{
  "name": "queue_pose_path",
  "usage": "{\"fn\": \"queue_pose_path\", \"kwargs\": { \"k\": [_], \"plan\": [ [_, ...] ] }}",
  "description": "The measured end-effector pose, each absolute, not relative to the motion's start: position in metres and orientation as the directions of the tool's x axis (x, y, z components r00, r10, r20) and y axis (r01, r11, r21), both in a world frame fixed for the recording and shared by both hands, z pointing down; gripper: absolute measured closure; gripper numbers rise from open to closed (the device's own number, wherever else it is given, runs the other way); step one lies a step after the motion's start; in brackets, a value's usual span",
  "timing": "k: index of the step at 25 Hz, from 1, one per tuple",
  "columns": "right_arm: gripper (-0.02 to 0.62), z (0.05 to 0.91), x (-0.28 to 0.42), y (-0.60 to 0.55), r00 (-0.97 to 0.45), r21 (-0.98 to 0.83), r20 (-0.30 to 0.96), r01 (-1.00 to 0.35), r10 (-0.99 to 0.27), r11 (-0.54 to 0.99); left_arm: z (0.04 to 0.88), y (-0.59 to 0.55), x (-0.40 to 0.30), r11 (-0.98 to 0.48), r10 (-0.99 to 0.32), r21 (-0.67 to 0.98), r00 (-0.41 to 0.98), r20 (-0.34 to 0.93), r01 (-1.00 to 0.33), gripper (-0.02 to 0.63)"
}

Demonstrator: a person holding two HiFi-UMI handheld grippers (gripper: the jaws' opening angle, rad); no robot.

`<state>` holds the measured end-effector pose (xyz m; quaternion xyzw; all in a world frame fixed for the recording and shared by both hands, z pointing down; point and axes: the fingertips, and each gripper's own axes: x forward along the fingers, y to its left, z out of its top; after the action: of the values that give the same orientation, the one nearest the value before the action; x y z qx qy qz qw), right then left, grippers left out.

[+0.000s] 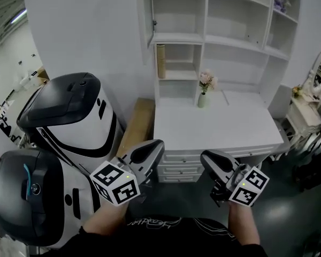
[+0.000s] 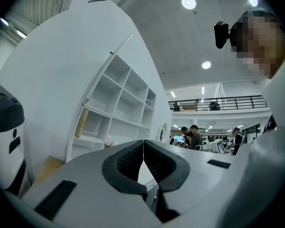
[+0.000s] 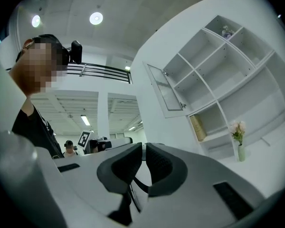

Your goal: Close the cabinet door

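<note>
**First:** Cabinet door (image 3: 168,93) first. Where do we see it?

**Second:** We find it at the upper left of the white shelf unit (image 1: 241,31), which rises above the white desk (image 1: 219,127). It stands swung out to the left of its compartment. Our head view catches it nearly edge-on, and our right gripper view shows its pane angled away from the shelves.

**First:** How do our tongs stand?

**Second:** On our left gripper (image 1: 152,150) the jaws are pressed tip to tip with nothing between them. On our right gripper (image 1: 209,159) they are drawn in to a thin slit, and they are empty too.

**First:** Are we anywhere near the door?

**Second:** No, we are well apart from it. We hold both grippers low, close to our body, in front of the desk drawers (image 1: 176,167). Neither one touches anything.

**First:** What else do we have around us?

**Second:** We see a small vase of pink flowers (image 1: 203,92) on the desk at the foot of the shelves. A tan upright object (image 1: 161,60) stands in the compartment just below the door's. Two white-and-black machines (image 1: 69,116) are on our left, with a wooden board (image 1: 138,125) between them and the desk. At the far right we see a dressing table (image 1: 305,114) with a mirror.
</note>
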<state>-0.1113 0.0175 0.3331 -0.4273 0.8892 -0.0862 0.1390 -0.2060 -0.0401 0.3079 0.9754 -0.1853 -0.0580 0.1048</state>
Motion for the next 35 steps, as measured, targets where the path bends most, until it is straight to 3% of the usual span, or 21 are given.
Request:
{"fn": "queue_pose_path", "kwargs": {
  "k": [11, 24, 29, 35],
  "plan": [
    [0.541, 0.329, -0.081, -0.053, -0.663, -0.255, -0.185, -0.680, -0.725, 0.687, 0.286, -0.126, -0.188, -0.882, -0.460, 0.163, 0.883, -0.091, -0.443, 0.584],
    [0.541, 0.291, -0.022, -0.141, -0.614, -0.231, -0.199, -0.728, -0.764, 0.645, 0.210, -0.278, -0.188, -0.800, -0.593, 0.047, 0.774, -0.222, -0.599, 0.558],
    [0.541, 0.281, -0.008, -0.168, -0.595, -0.244, -0.205, -0.738, -0.777, 0.629, 0.198, -0.317, -0.182, -0.770, -0.622, -0.002, 0.753, -0.214, -0.637, 0.472],
    [0.541, 0.286, -0.001, -0.190, -0.583, -0.265, -0.182, -0.746, -0.792, 0.611, 0.189, -0.337, -0.170, -0.811, -0.568, -0.013, 0.793, -0.220, -0.584, 0.389]
  ]
}}
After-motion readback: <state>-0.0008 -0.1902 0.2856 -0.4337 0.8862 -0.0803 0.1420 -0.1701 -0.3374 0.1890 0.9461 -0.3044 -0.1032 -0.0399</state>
